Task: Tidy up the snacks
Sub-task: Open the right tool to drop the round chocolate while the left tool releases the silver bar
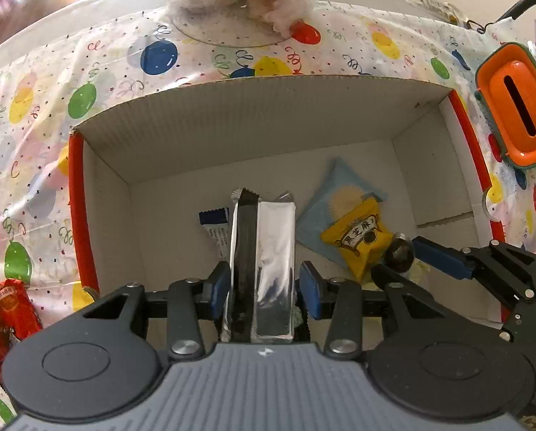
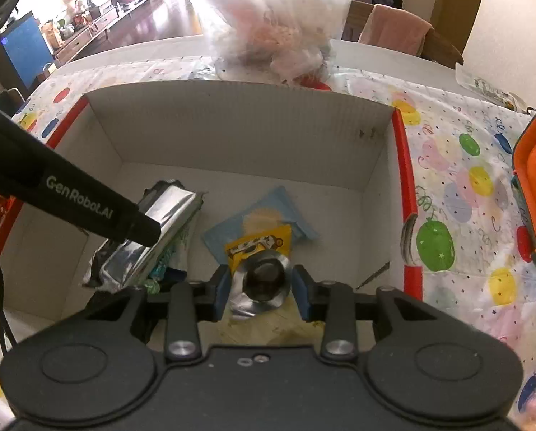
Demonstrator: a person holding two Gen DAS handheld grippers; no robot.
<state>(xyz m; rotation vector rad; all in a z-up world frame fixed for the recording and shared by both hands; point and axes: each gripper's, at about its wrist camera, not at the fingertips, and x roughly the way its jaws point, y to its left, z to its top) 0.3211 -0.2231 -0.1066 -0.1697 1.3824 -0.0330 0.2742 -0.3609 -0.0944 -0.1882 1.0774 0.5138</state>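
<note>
Left gripper [image 1: 264, 283] fingers squeezing long silver packet [image 1: 264, 258], hanging over cardboard box [image 1: 253, 107], middle of frame. Right gripper [image 2: 260, 283] fingers holding small round foil snack [image 2: 264, 276], just above yellow packet [image 2: 259, 242] and blue packet [image 2: 268, 201] at box bottom.

Risks:
- Two grippers sitting close together; could be bumping.
- Shiny foil being slippery; packet could be sliding out early.
- Round snack could be rolling after drop.

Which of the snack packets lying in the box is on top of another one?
The yellow packet: it lies across the light blue packet, while the blue-and-white packet lies apart on the box floor.
</note>
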